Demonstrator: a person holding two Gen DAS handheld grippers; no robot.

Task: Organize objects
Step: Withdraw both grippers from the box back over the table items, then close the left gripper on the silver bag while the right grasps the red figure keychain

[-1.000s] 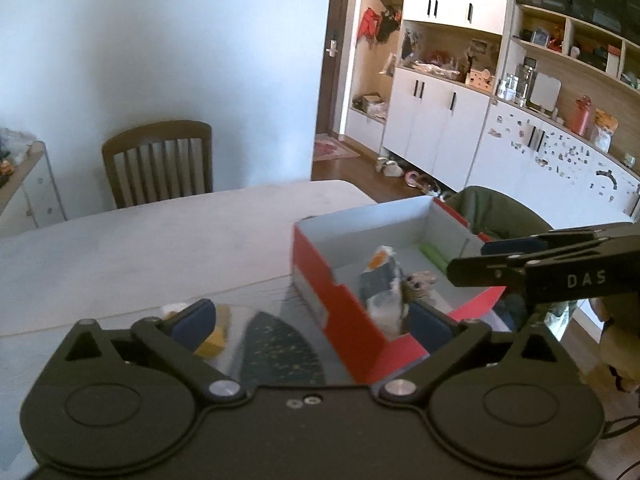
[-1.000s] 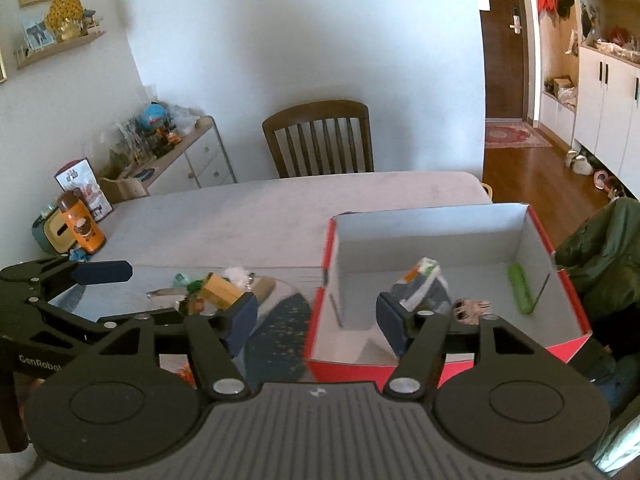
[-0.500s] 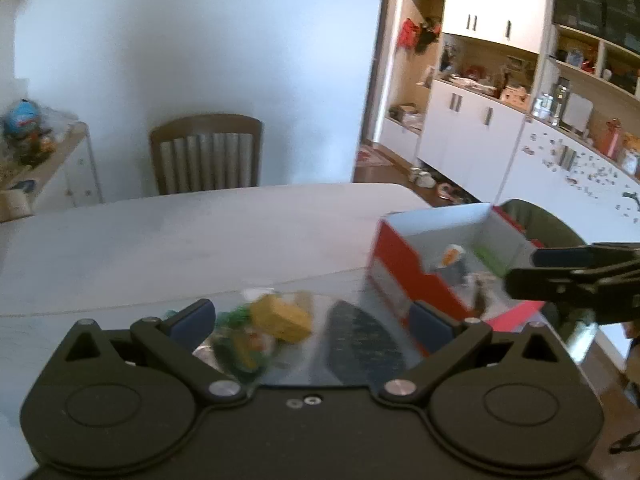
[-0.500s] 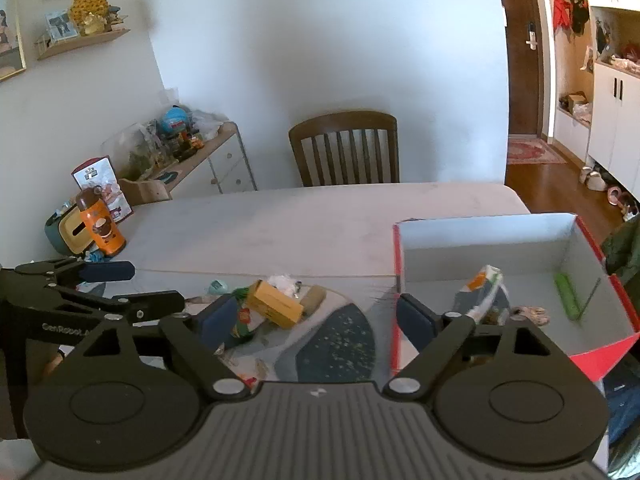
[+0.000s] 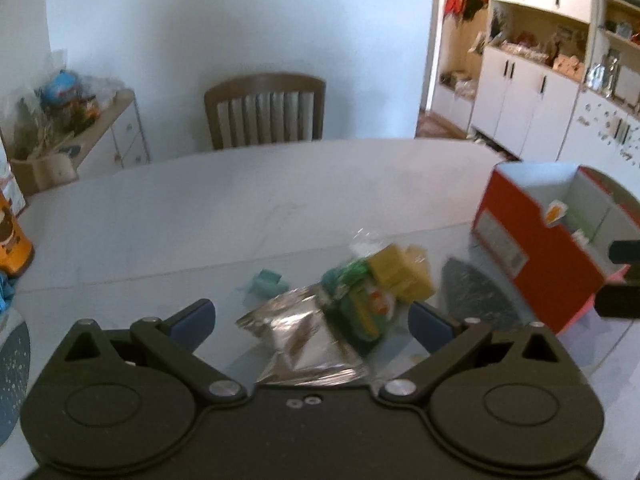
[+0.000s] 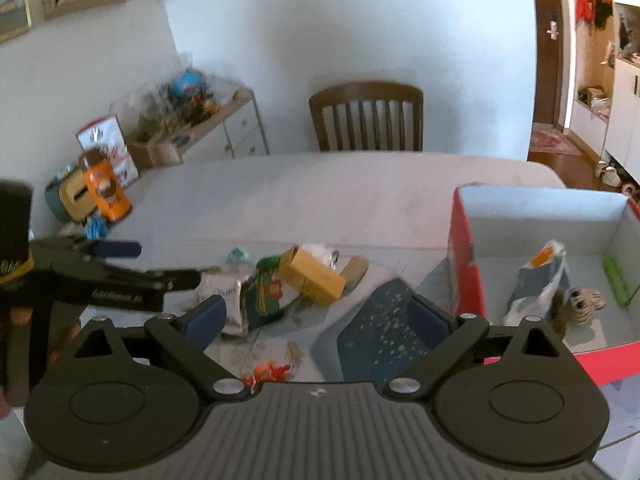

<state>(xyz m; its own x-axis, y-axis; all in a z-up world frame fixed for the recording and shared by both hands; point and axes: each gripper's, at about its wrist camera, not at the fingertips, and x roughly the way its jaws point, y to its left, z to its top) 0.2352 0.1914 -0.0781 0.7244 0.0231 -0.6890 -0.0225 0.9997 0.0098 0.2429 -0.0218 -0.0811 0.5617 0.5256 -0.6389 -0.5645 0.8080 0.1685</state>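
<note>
One red box [image 6: 464, 264] stands at the right of the worktop [image 6: 320, 196], holding one pouch [image 6: 540, 280], one green stick [image 6: 614, 280] and one small plush [image 6: 584, 302]. Left of it lies one heap: a yellow block [image 5: 400, 276], a green packet [image 5: 360, 308], a silver packet [image 5: 300, 336] and a teal piece [image 5: 266, 282]. The left gripper [image 5: 312, 320] and right gripper [image 6: 316, 316] hover with fingers apart, empty. One chair [image 6: 366, 118] stands far. Blur hides packet labels.
</note>
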